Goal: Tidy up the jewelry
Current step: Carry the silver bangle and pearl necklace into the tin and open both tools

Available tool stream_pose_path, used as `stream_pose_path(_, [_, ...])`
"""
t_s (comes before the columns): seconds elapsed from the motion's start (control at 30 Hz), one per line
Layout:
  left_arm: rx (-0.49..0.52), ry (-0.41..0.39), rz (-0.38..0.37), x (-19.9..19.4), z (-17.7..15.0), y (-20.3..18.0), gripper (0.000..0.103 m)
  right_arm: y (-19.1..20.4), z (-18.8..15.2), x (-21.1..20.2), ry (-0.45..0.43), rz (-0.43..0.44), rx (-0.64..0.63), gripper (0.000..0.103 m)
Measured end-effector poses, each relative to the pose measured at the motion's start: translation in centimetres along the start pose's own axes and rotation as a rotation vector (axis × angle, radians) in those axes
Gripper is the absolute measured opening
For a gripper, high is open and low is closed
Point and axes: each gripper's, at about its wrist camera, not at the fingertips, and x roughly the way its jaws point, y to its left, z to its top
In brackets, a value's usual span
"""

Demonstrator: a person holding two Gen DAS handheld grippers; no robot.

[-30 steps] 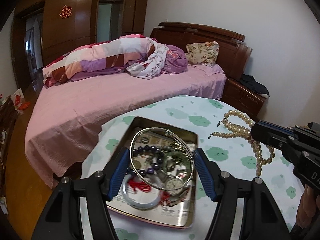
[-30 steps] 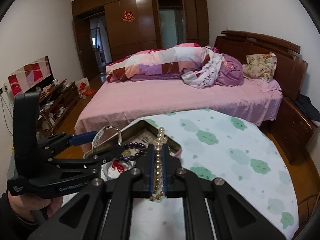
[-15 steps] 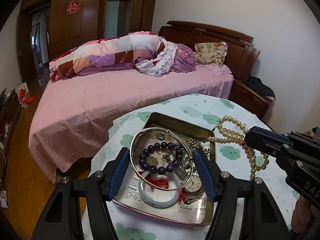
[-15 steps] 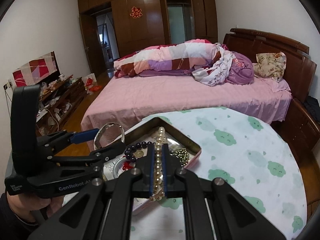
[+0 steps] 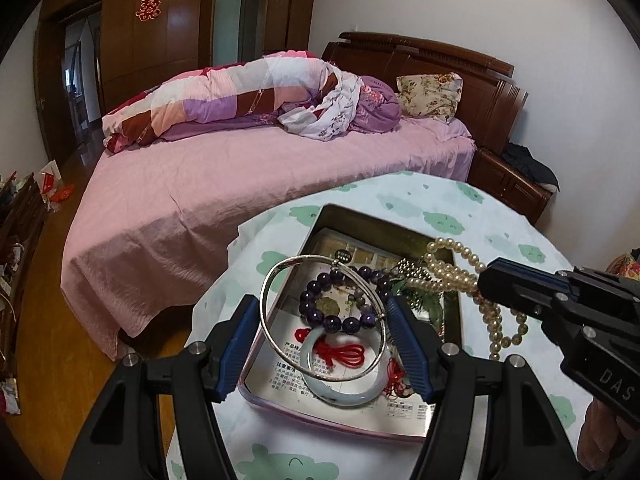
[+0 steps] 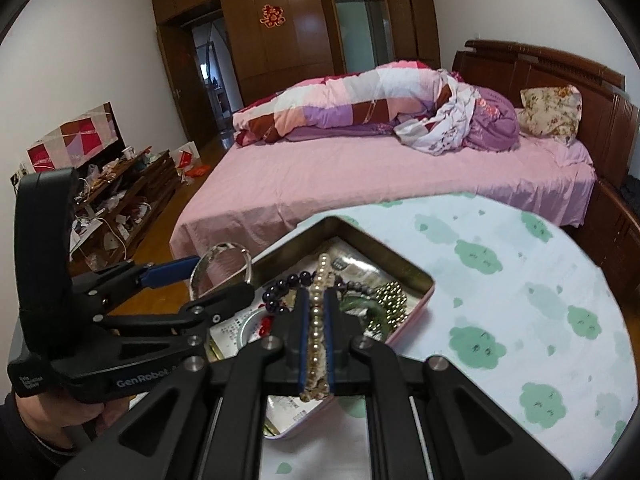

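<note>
My left gripper is shut on a thin silver bangle, its blue pads pressing the ring's two sides, just above the open metal tin. In the tin lie a purple bead bracelet, a pale jade bangle and a red cord. A pearl necklace is clamped in my right gripper, and its loops hang over the tin's right side. From the right wrist view the pearls run between the pads, with the left gripper and its silver bangle to the left.
The tin sits near the left edge of a round table covered in white cloth with green clouds. A pink bed with a rolled quilt stands right behind the table. A cluttered low cabinet lines the left wall.
Both grippers have sunk toward the tin, which now looks larger and nearer. The pearls now hang over the tin's right side. Both grips are unchanged.
</note>
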Motion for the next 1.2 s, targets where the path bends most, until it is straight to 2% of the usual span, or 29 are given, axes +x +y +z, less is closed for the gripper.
stream_pose_path(1.03, [0.037, 0.108, -0.023, 2.8, -2.2, -0.4, 0.067, 0.0, -3.2, 3.3, 0.115, 0.035, 0.054, 0.009])
stream_pose_path(1.13, [0.026, 0.108, -0.031, 2.4, -2.1, -0.2, 0.069, -0.2, -3.2, 2.9, 0.095, 0.034, 0.067, 0.017])
stream_pose_path(1.17, [0.020, 0.107, -0.033, 2.1, -2.1, -0.2, 0.069, -0.4, -3.1, 2.7, 0.095, 0.040, 0.077, 0.025])
stream_pose_path(1.2, [0.013, 0.105, -0.036, 1.8, -2.1, -0.1, 0.069, -0.5, -3.1, 2.6, 0.093, 0.042, 0.083, 0.028])
